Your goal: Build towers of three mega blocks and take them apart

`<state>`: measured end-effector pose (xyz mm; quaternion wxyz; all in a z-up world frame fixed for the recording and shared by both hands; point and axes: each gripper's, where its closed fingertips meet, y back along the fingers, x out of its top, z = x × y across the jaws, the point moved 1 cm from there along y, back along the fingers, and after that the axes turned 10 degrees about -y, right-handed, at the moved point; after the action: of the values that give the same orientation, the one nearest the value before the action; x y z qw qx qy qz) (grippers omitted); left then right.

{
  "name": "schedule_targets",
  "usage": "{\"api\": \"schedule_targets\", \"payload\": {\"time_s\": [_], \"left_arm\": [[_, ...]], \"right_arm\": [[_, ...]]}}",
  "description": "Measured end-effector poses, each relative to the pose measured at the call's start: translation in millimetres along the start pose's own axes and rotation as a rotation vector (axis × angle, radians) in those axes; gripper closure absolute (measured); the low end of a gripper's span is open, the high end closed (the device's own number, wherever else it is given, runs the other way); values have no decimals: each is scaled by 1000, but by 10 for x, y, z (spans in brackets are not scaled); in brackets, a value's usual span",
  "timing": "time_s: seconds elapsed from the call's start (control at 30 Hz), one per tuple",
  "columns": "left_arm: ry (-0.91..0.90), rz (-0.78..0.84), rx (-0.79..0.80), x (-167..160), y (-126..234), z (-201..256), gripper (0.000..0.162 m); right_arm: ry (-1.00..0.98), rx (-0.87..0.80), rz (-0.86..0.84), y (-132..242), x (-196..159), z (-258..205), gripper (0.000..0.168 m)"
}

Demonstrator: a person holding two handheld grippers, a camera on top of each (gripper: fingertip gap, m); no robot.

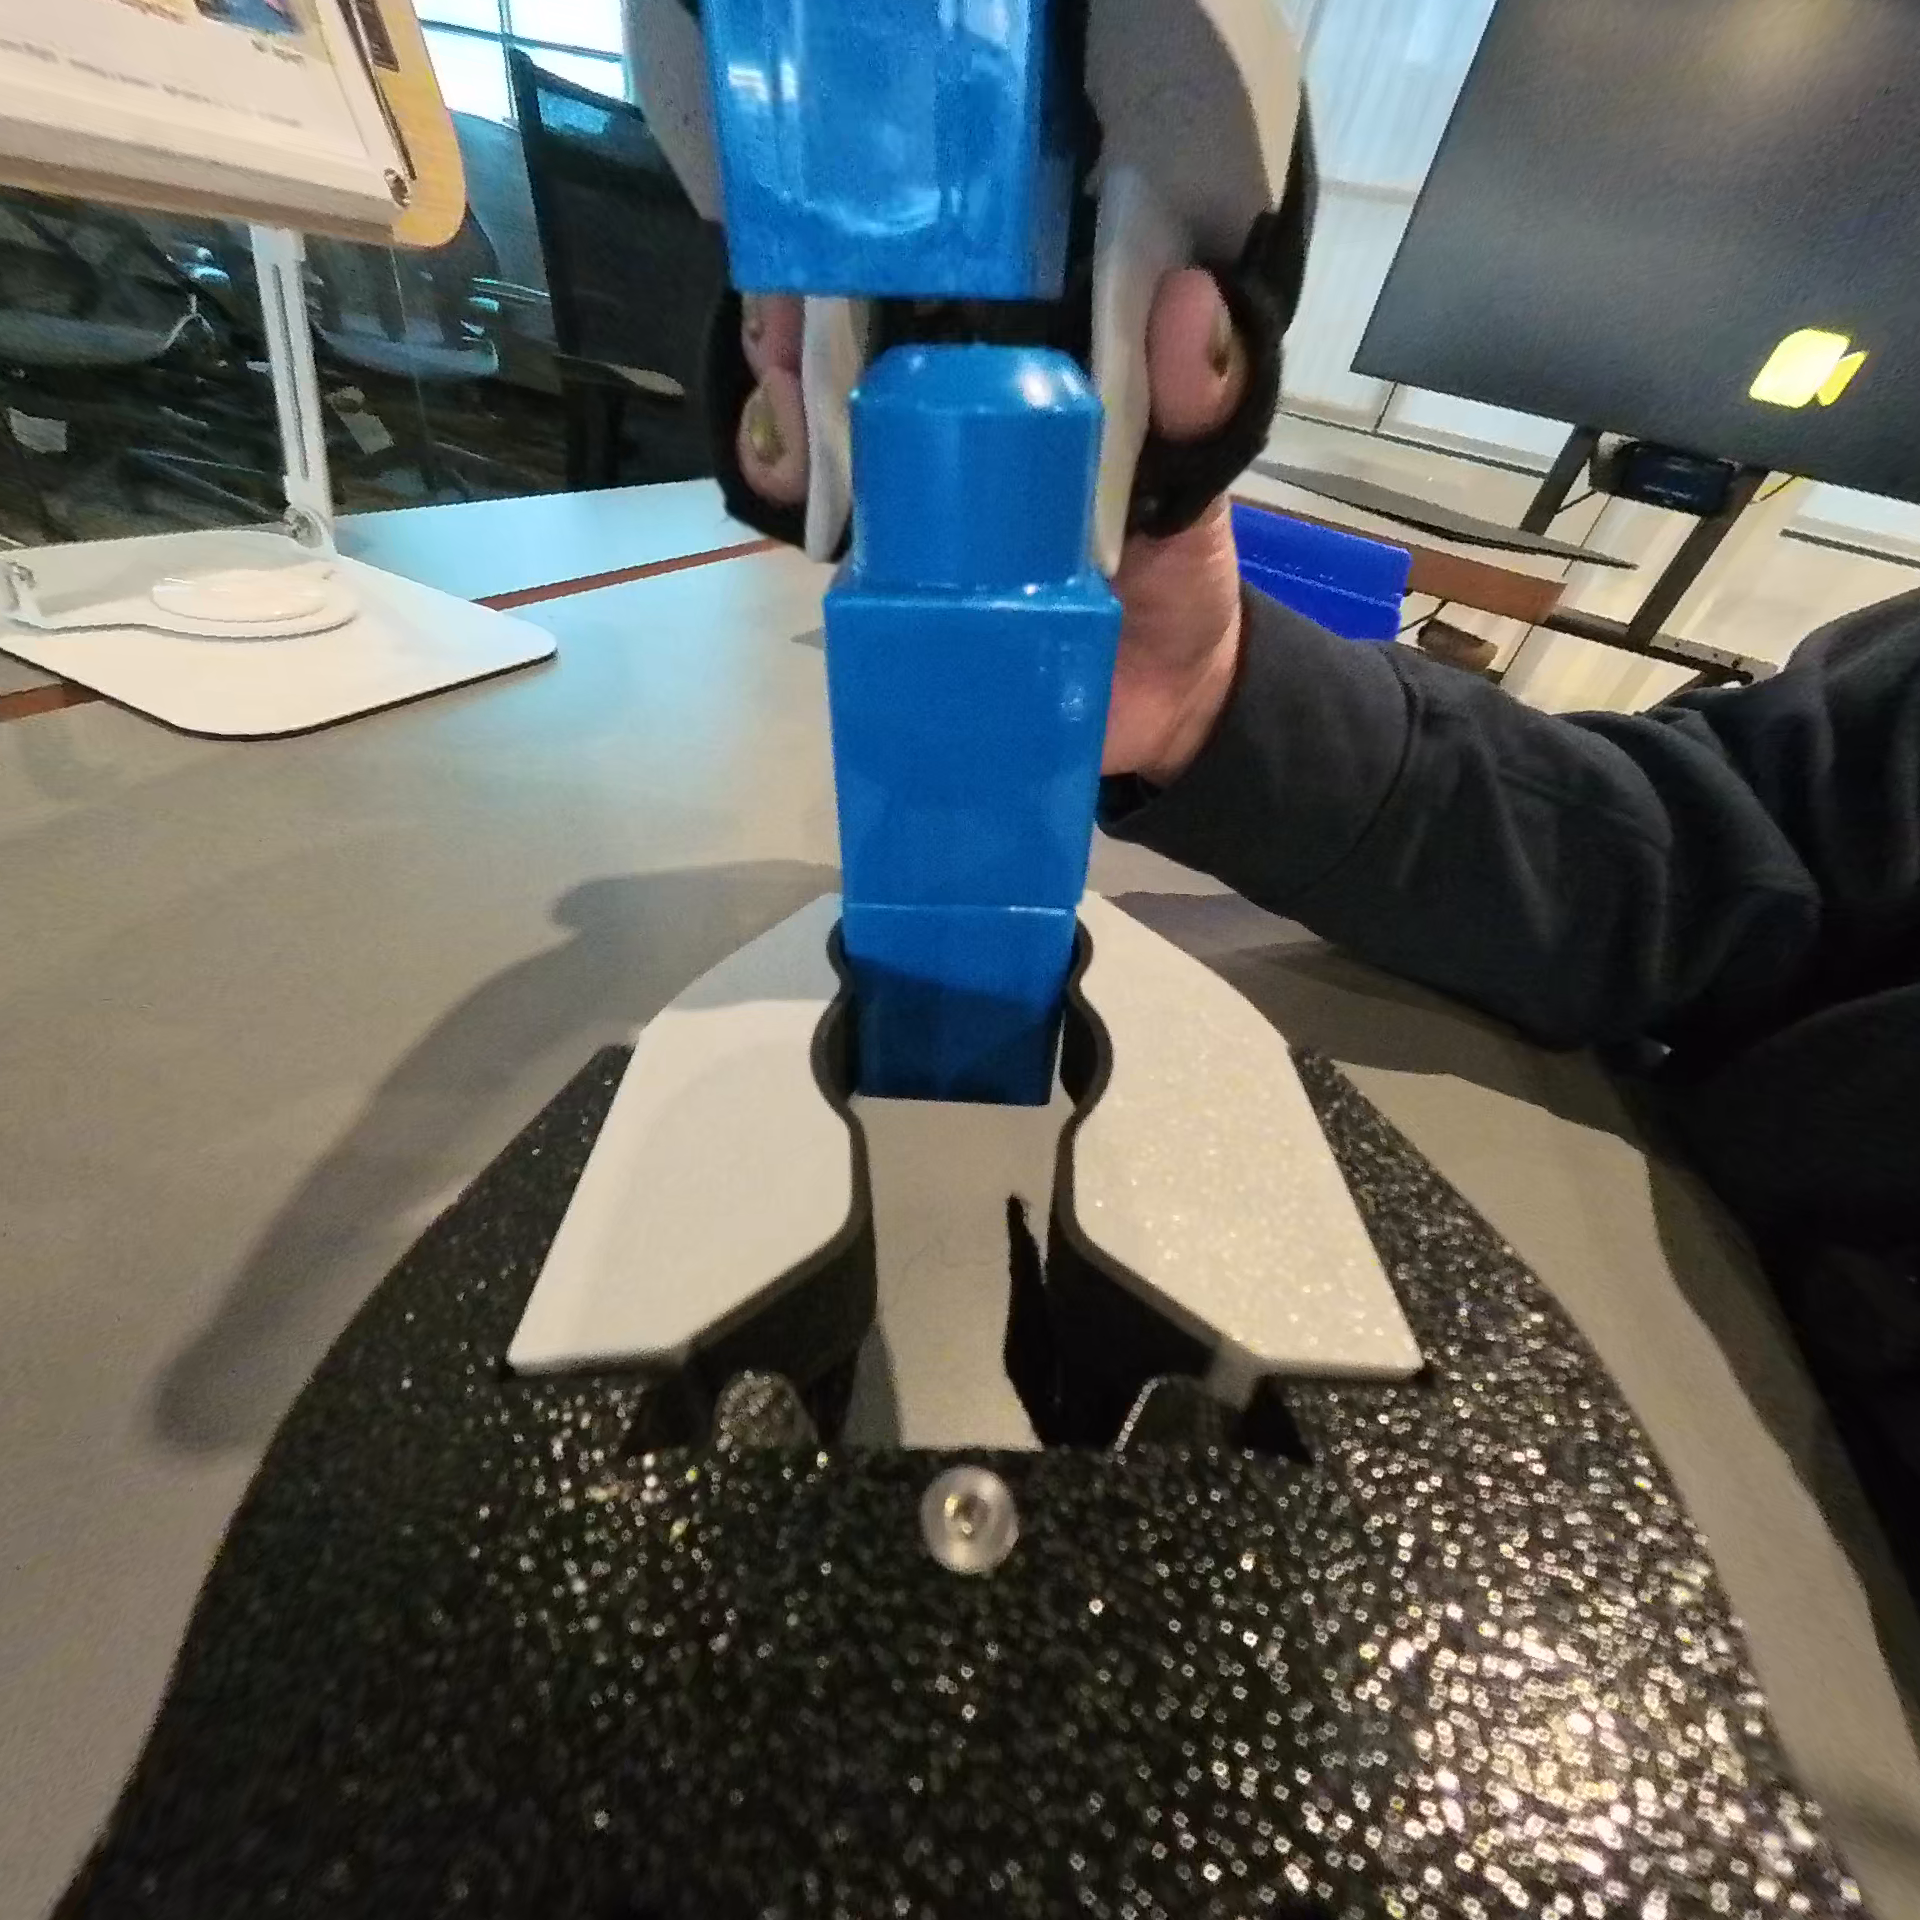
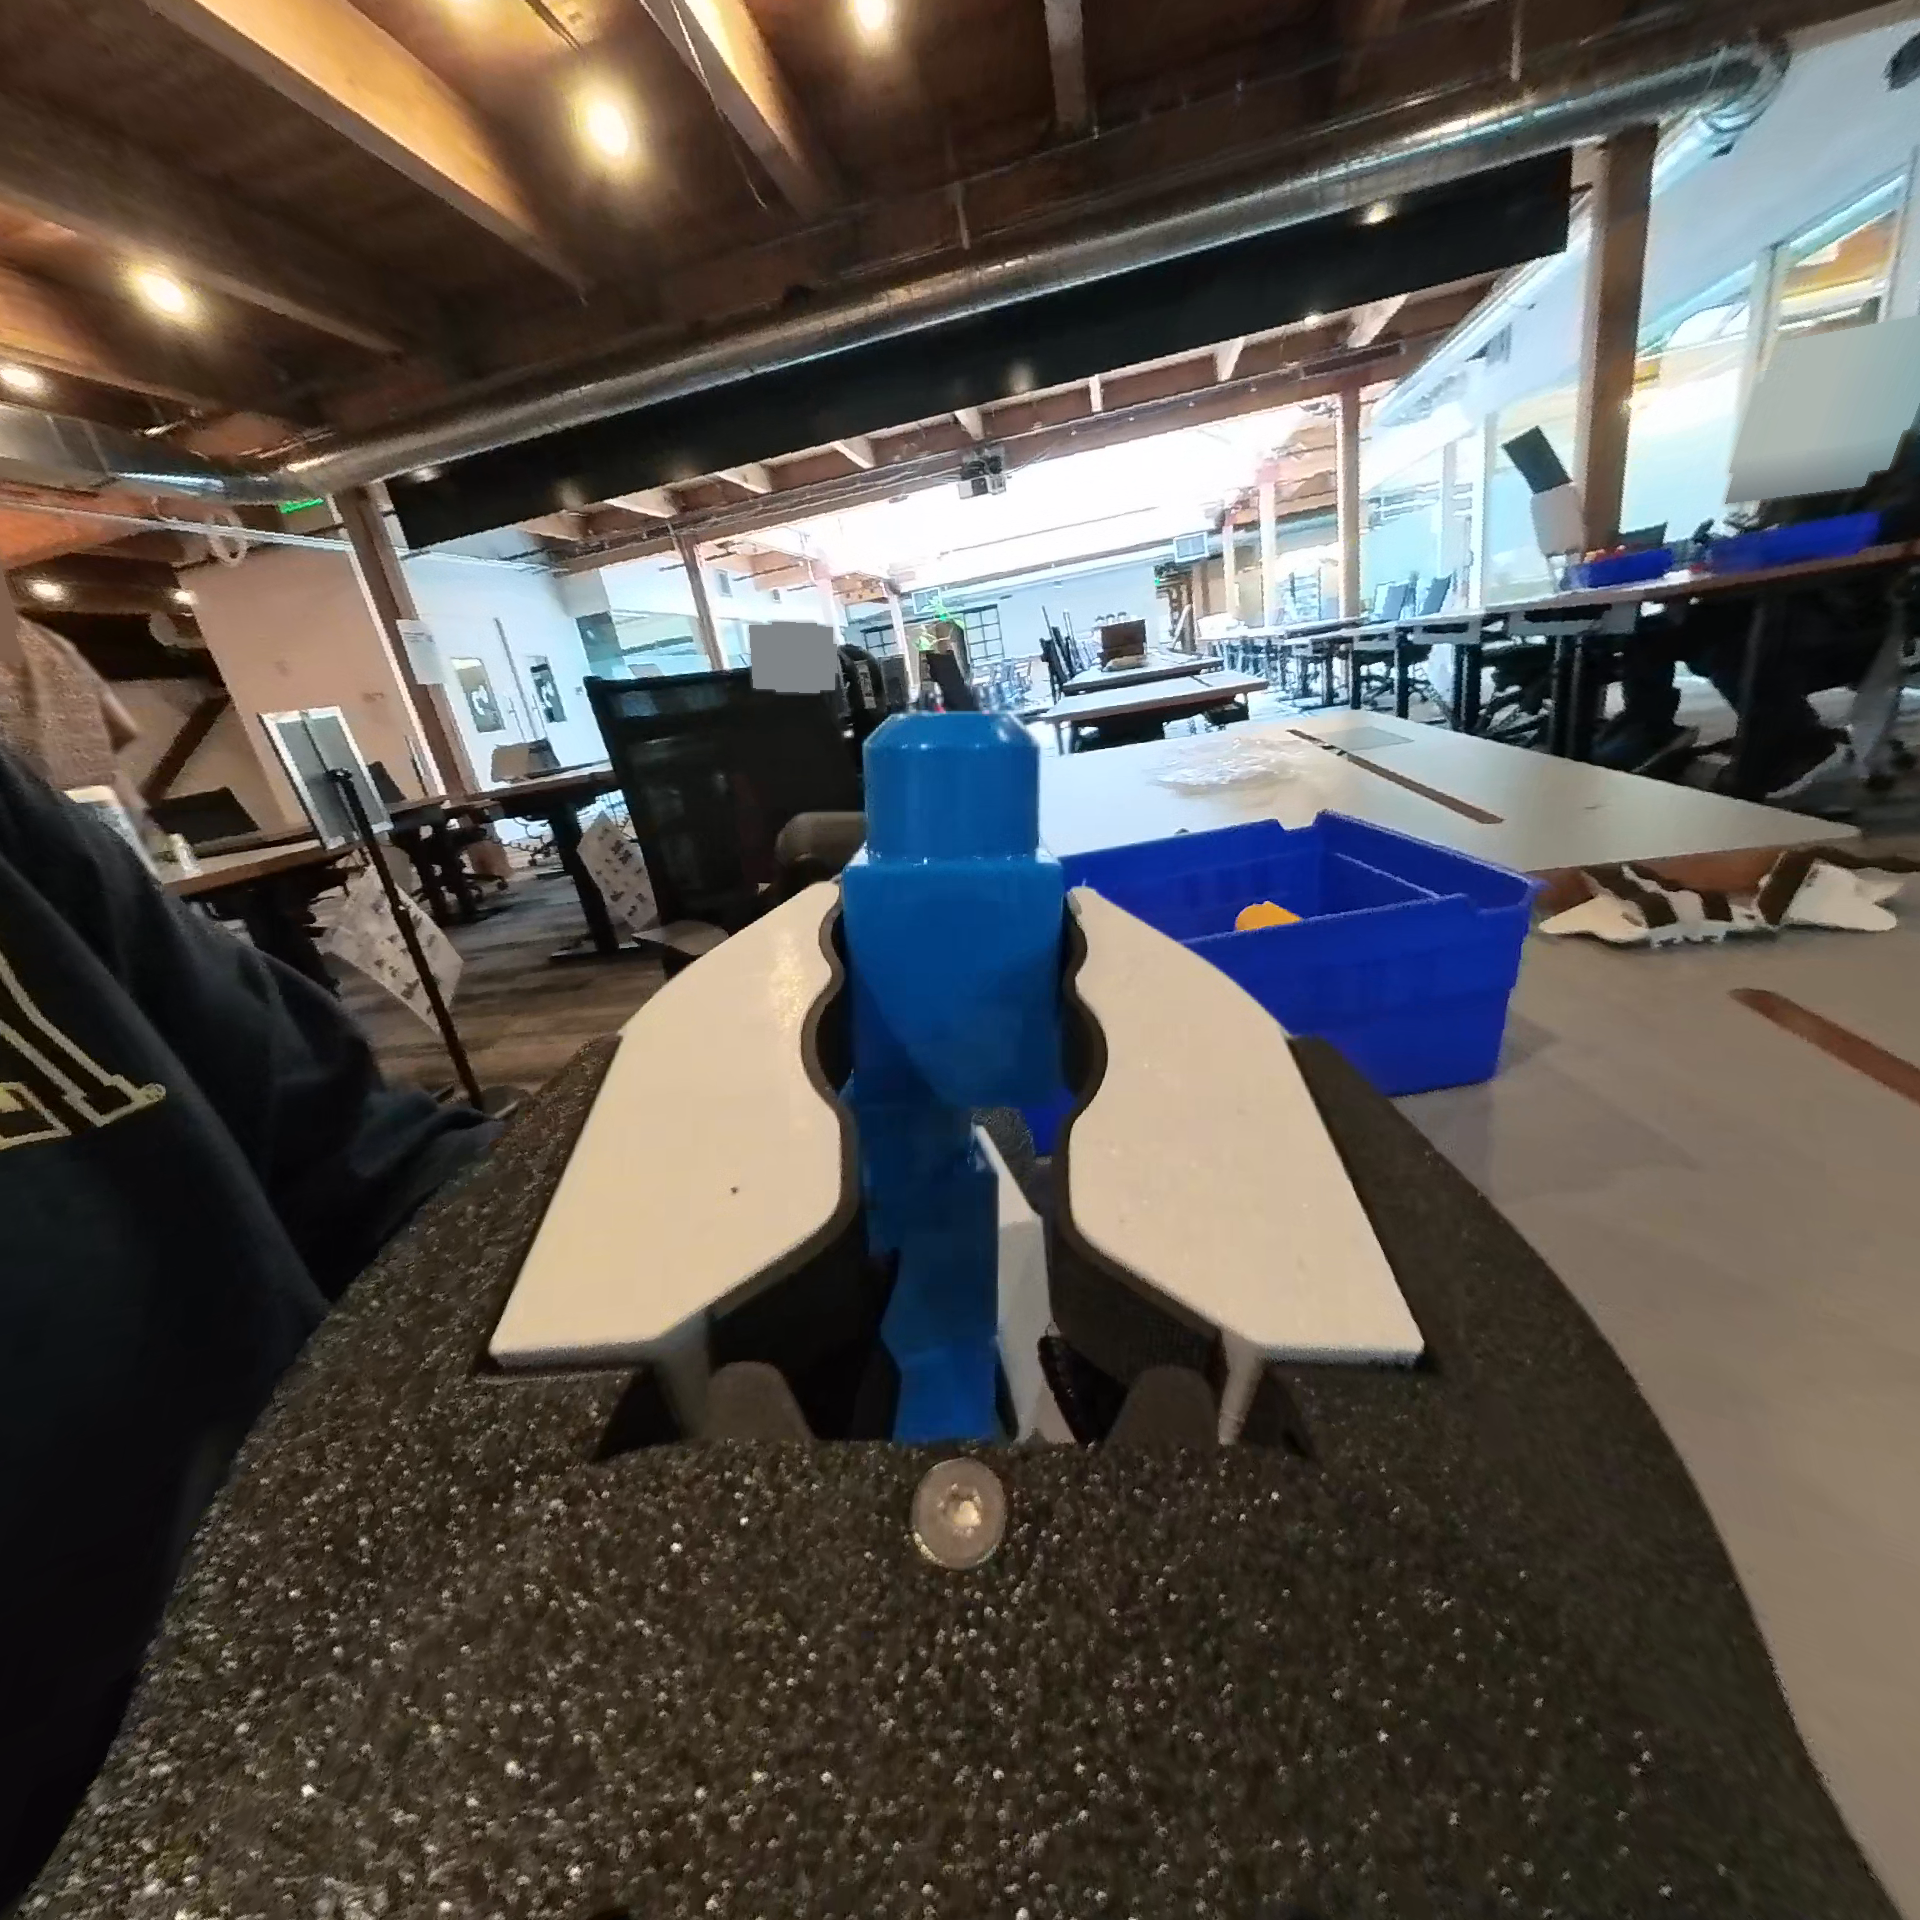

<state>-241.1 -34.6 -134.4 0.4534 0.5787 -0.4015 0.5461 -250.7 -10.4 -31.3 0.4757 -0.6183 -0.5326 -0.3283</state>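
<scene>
Blocks, blue, hard glossy plastic: one two-block stack [image 1: 971, 727] clamped at its lowest block between the fingers of the left tongs [image 1: 961, 1023], stud pointing up. Just above that stud, apart by a narrow gap, a third block [image 1: 883, 145] pinched in the right tongs [image 2: 956, 997], stud facing away from their camera. Both tongs closed tight on plastic, over the grey table [image 1: 312, 883]. Blue bin [image 2: 1340, 956] off to the right of the right tongs. Probably light, stiff, slippery on the faces; best gripped on flat opposite sides, low on the body, leaving stud and socket free.
</scene>
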Motion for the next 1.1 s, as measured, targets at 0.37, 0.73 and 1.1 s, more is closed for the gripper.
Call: {"api": "schedule_targets", "payload": {"time_s": [0.37, 0.73, 1.1], "left_arm": [[49, -3, 19, -13, 7, -50, 127], [40, -21, 7, -30, -7, -21, 127], [10, 6, -15, 6, 11, 29, 127]], "right_arm": [[-76, -10, 29, -7, -25, 73, 132], [-106, 55, -3, -62, -112, 15, 132], [-90, 148, -90, -62, -269, -98, 132]]}}
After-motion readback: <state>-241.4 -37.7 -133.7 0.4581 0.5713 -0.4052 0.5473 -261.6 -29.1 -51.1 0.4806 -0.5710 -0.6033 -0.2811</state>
